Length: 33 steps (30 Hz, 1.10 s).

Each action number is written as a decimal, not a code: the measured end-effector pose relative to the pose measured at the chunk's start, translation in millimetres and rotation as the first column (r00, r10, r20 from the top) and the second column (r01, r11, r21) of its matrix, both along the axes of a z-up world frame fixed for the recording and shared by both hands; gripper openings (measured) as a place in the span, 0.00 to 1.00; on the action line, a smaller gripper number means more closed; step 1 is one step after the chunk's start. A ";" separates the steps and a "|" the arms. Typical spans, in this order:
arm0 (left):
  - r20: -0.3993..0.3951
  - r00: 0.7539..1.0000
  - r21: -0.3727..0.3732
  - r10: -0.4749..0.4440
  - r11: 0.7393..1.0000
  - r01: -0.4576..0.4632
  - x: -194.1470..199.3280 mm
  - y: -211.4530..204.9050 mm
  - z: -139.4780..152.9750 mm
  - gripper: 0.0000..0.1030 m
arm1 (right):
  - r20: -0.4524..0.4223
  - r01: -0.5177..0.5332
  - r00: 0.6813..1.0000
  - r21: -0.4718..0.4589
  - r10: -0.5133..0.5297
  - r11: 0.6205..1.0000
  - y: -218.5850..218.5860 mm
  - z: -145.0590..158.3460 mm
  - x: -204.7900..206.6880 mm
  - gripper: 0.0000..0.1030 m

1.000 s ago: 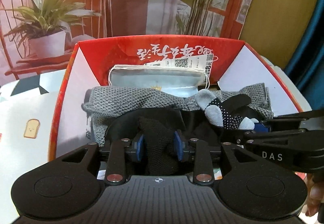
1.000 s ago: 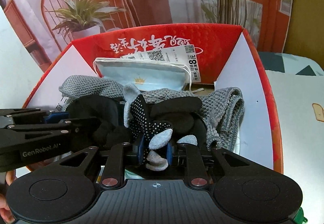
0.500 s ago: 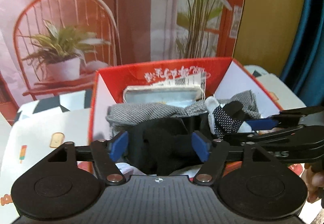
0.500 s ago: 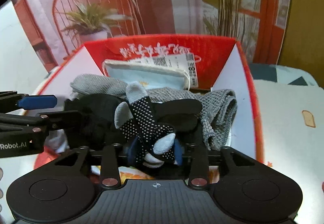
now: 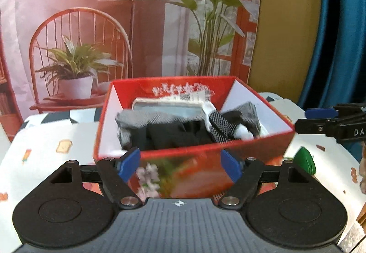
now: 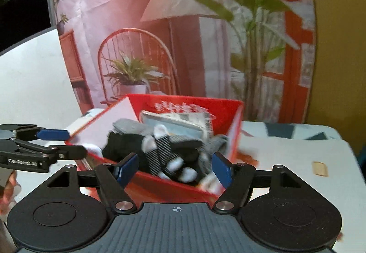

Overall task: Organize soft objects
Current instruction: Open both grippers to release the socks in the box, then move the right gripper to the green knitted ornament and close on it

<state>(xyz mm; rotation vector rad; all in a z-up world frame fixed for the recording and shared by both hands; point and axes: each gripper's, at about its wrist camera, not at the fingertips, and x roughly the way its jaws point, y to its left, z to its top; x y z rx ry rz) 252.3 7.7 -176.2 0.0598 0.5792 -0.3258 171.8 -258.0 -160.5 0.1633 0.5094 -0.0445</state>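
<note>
Both grippers have let go and pulled back since the earlier frames, leaving the black garment and dotted glove piled in the red box at frame centre, atop the grey cloth. Left gripper and right gripper are spread wide, holding nothing. Best to retreat straight and clear of the box rim, snagging nothing on the patterned table.

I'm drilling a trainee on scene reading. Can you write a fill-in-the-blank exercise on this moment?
1. The soft items lie in a ____ box.
2. The left gripper is ____ and holds nothing.
3. The dotted glove lies on top of a ____ garment.
4. The right gripper is ____.

Missing words: red; open; black; open
</note>
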 end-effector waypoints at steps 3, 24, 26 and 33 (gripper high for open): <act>-0.013 1.000 -0.016 -0.001 1.000 0.000 -11.0 -1.8 -15.2 0.77 | -0.038 0.041 0.998 -0.004 -0.041 0.999 -14.3 -17.4 -18.1 0.66; -0.132 0.990 -0.057 0.046 0.997 -0.054 -11.7 12.0 -57.5 0.77 | -0.230 0.201 0.955 0.041 -0.186 0.979 -52.0 -125.0 -27.7 0.50; -0.144 0.989 -0.072 0.041 0.996 -0.051 -11.1 12.1 -59.3 0.77 | -0.232 0.169 0.960 0.047 -0.154 0.984 -43.4 -123.7 -27.6 0.50; -0.173 0.984 -0.117 -0.048 0.993 0.028 -8.5 -5.6 -61.3 0.77 | -0.241 -0.003 0.970 0.028 0.009 1.000 10.1 -121.6 -20.6 0.50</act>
